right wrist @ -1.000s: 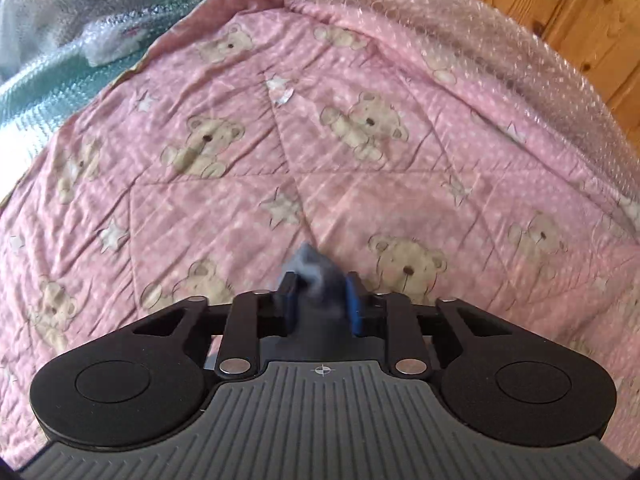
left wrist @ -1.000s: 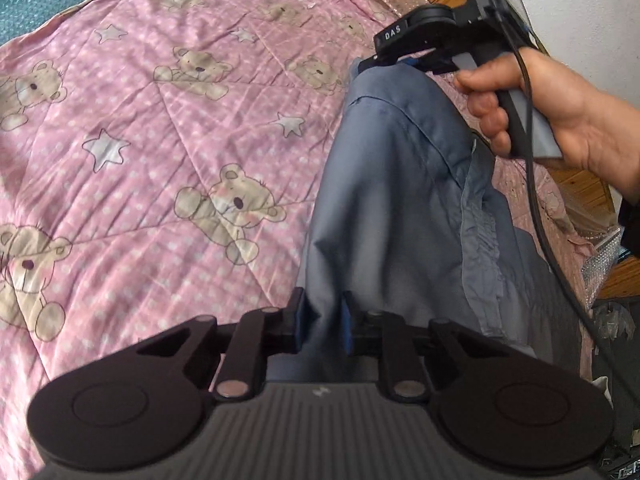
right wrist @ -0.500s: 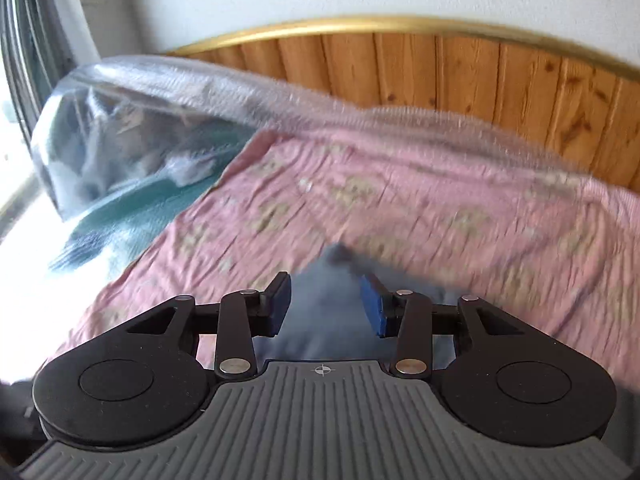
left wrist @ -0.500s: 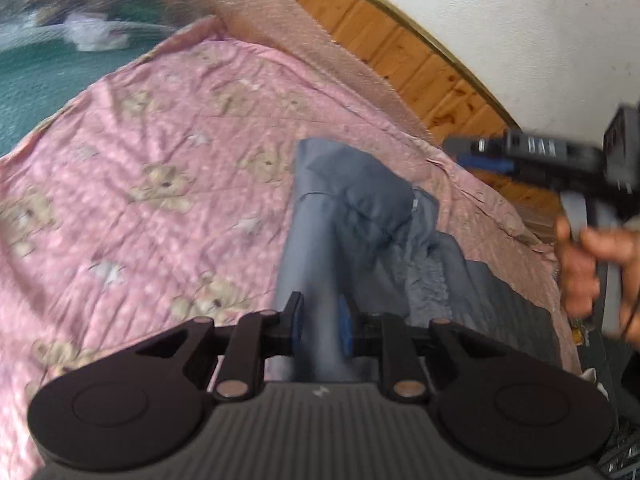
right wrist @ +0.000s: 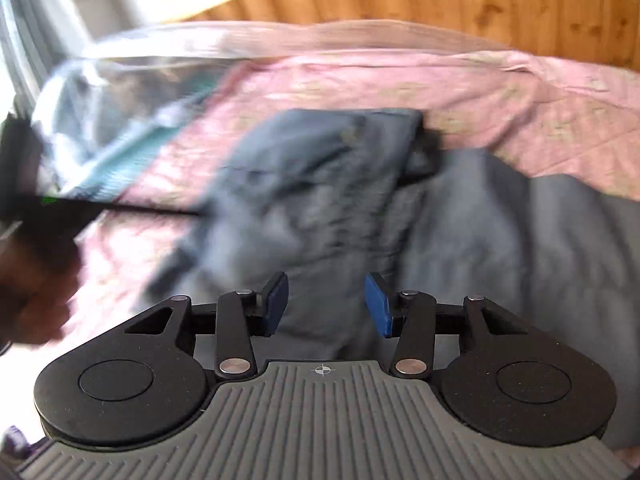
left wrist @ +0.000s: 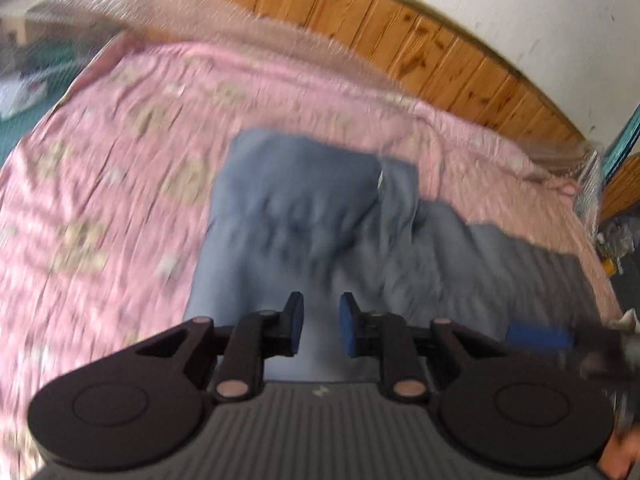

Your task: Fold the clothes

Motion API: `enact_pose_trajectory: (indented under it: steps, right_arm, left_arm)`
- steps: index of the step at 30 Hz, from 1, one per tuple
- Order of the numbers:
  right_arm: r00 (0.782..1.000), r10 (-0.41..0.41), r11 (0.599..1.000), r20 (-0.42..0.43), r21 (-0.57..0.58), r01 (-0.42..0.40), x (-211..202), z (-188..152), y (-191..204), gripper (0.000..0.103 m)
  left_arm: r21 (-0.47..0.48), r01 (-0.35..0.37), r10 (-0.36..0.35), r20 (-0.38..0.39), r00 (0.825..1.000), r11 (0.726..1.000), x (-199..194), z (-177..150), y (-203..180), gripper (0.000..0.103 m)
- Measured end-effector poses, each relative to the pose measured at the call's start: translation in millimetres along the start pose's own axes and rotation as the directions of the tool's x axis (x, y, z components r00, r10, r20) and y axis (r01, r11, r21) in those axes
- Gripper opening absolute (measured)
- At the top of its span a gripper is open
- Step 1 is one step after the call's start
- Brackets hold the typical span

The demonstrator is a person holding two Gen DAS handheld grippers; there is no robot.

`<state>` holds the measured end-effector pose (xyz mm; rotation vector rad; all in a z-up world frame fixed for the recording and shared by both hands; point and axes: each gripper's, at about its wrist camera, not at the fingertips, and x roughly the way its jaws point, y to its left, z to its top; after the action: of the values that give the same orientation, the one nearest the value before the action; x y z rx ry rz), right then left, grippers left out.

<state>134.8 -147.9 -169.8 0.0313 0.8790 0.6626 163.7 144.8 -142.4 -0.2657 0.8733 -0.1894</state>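
A blue-grey garment [left wrist: 304, 216] lies folded over on the pink teddy-bear quilt [left wrist: 120, 152]; it also shows in the right wrist view [right wrist: 320, 184]. My left gripper [left wrist: 320, 322] is above its near edge with the jaws parted and nothing between them. My right gripper [right wrist: 326, 304] is wide open above the garment, holding nothing. The right gripper shows blurred at the lower right of the left wrist view [left wrist: 560, 340]. The left hand and gripper show blurred at the left of the right wrist view [right wrist: 36, 232].
A wooden headboard [left wrist: 420, 52] runs along the back below a white wall. Bubble wrap [right wrist: 132, 76] covers the far edge of the bed. A teal cover [right wrist: 120, 160] lies beyond the quilt on the left. Both views are motion-blurred.
Both grippers have let go of the garment and pulled back and up. The garment's lifted end has dropped onto the quilt, folded over.
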Motion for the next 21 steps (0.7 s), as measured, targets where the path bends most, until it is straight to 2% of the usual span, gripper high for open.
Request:
enact_pose_trajectory:
  steps: [3, 6, 8, 10, 13, 15, 17, 18, 21]
  right_arm:
    - [0.999, 0.028, 0.999, -0.040, -0.043, -0.029, 24, -18, 9, 0.047]
    - [0.990, -0.022, 0.995, -0.141, -0.102, 0.007, 46, -39, 7, 0.044]
    - [0.990, -0.025, 0.992, -0.139, -0.125, 0.008, 45, -53, 4, 0.044]
    - [0.992, -0.014, 0.989, -0.123, -0.145, -0.004, 43, -58, 3, 0.044]
    - [0.990, -0.011, 0.984, -0.140, -0.179, -0.014, 43, -56, 6, 0.047]
    - [0.990, -0.003, 0.983, -0.144, -0.182, -0.023, 37, -50, 5, 0.047]
    - [0.996, 0.009, 0.984, -0.084, -0.178, -0.024, 16, -43, 3, 0.047]
    - [0.998, 0.015, 0.984, -0.067, -0.178, -0.026, 9, -42, 2, 0.046]
    - [0.992, -0.020, 0.984, -0.124, -0.176, -0.003, 21, -54, -10, 0.052]
  left_arm:
    - [0.039, -0.059, 0.058, 0.017, 0.998, 0.998, 45, 44, -11, 0.022]
    - [0.073, -0.133, 0.136, -0.033, 0.990, 0.988, 100, 70, -12, 0.022]
    - [0.094, -0.167, 0.178, -0.127, 0.976, 0.982, 136, 74, -10, 0.021]
    - [0.103, -0.189, 0.204, -0.156, 0.967, 0.977, 152, 72, -13, 0.021]
    - [0.084, -0.215, 0.227, -0.189, 0.955, 0.973, 151, 76, -16, 0.021]
    - [0.074, -0.234, 0.244, -0.182, 0.953, 0.969, 132, 78, -21, 0.021]
    - [0.052, -0.219, 0.225, -0.159, 0.961, 0.974, 100, 72, -32, 0.024]
    - [0.052, -0.219, 0.225, -0.164, 0.961, 0.974, 91, 64, -37, 0.026]
    - [0.073, -0.221, 0.231, -0.183, 0.956, 0.973, 72, 42, -50, 0.027]
